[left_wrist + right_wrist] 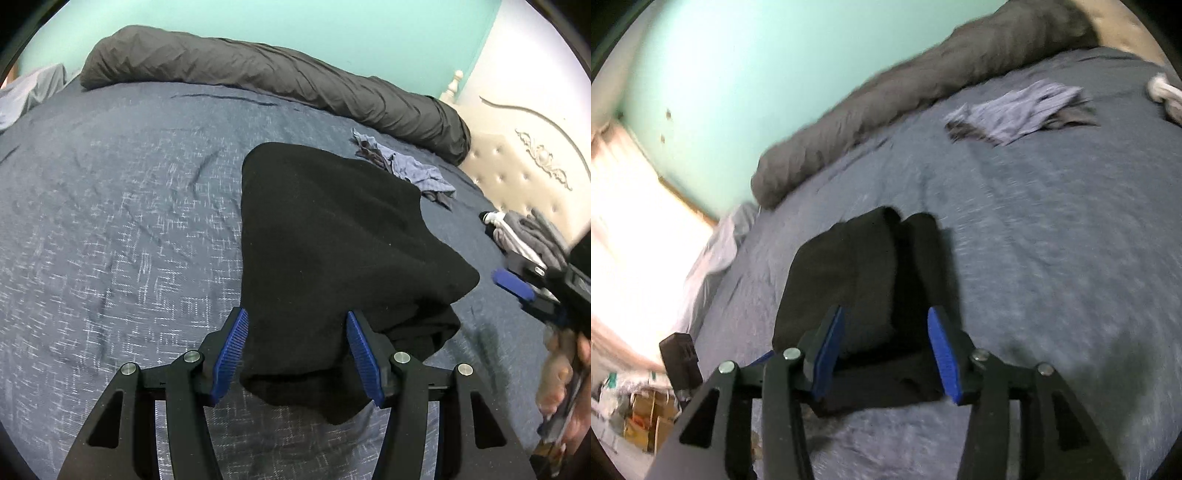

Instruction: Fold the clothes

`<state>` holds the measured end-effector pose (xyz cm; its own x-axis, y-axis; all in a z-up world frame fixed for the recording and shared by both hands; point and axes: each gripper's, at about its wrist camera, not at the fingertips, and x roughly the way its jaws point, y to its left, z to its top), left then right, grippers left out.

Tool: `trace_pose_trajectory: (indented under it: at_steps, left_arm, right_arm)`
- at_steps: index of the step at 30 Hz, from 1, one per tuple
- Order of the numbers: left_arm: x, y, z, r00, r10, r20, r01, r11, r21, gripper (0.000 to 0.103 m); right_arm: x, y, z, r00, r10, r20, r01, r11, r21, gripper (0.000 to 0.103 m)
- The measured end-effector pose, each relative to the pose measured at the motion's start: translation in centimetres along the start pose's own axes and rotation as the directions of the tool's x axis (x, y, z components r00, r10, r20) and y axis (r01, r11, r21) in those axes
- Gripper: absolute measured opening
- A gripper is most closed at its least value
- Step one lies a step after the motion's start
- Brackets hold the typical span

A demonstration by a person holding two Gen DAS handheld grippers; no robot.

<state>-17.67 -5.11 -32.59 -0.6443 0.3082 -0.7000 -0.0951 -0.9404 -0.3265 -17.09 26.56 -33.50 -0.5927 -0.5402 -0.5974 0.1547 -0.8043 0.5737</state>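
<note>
Risking a slumping, unfolding black garment (332,236) on the bed (110,221), with left claw (297,354) and right claw (886,350) both gaping, gripping nothing.

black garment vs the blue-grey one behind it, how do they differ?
The black garment is plain, thick-looking and folded over into a compact pile; the blue-grey garment is faintly striped, thinner-looking and crumpled, unfolded. The black one lies right before the open left claw; the blue-grey one lies further off, nearer the dark rolled duvet. Both rest on the bedspread.

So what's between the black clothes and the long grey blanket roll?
In the left wrist view, only bare blue bedcover separates the black garment from the grey blanket roll; crumpled blue-grey clothing lies off to the right.
</note>
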Motion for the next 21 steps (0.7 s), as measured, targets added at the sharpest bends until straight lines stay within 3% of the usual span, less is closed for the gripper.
trace_pose_trajectory:
  at_steps: [3, 4, 6, 10, 12, 13, 14, 17, 21]
  left_arm:
    - [-0.3, 0.2, -0.2, 1.000, -0.014, -0.004, 0.014, 1.000, -0.009, 0.059]
    - [-0.2, 0.4, -0.2, 1.000, -0.019, -0.008, 0.019, 1.000, -0.014, 0.059]
    - [-0.2, 0.8, -0.2, 1.000, -0.026, -0.009, 0.025, 0.999, -0.027, 0.059]
    - [-0.7, 1.2, 0.2, 1.000, -0.031, 0.004, 0.031, 0.999, -0.038, 0.059]
    - [-0.8, 1.3, 0.4, 1.000, -0.027, 0.010, 0.028, 0.999, -0.037, 0.059]
    - [-0.8, 1.2, 0.4, 1.000, -0.026, 0.009, 0.026, 0.999, -0.036, 0.059]
    - [-0.7, 1.2, 0.4, 1.000, -0.025, 0.007, 0.025, 0.999, -0.034, 0.059]
    - [-0.5, 1.1, 0.5, 1.000, -0.020, 0.003, 0.020, 0.999, -0.029, 0.059]
    - [-0.3, 0.9, 0.5, 1.000, -0.015, -0.003, 0.015, 1.000, -0.022, 0.059]
  right_arm:
    - [3.4, 0.9, 1.6, 0.997, -0.017, -0.078, 0.015, 1.000, -0.024, 0.049]
    - [4.5, 1.1, 2.1, 0.994, -0.028, -0.102, 0.025, 0.999, -0.032, 0.055]
    - [6.3, 1.0, 2.3, 0.987, -0.092, -0.129, 0.087, 0.995, -0.040, 0.057]
    - [8.1, 0.7, 1.7, 0.983, -0.078, -0.167, 0.076, 0.997, -0.021, 0.056]
    - [8.2, 0.6, 1.2, 0.986, -0.066, -0.156, 0.069, 0.998, 0.011, 0.046]
    - [8.0, 0.6, 0.9, 0.987, -0.074, -0.143, 0.077, 0.997, 0.010, 0.029]
    - [7.6, 0.6, 0.7, 0.988, -0.076, -0.132, 0.078, 0.997, 0.006, 0.018]
    - [5.1, 1.2, -0.1, 0.995, -0.080, -0.062, 0.080, 0.997, 0.001, 0.012]
    - [3.9, 2.0, -1.0, 0.991, -0.137, -0.005, 0.136, 0.989, -0.057, 0.011]
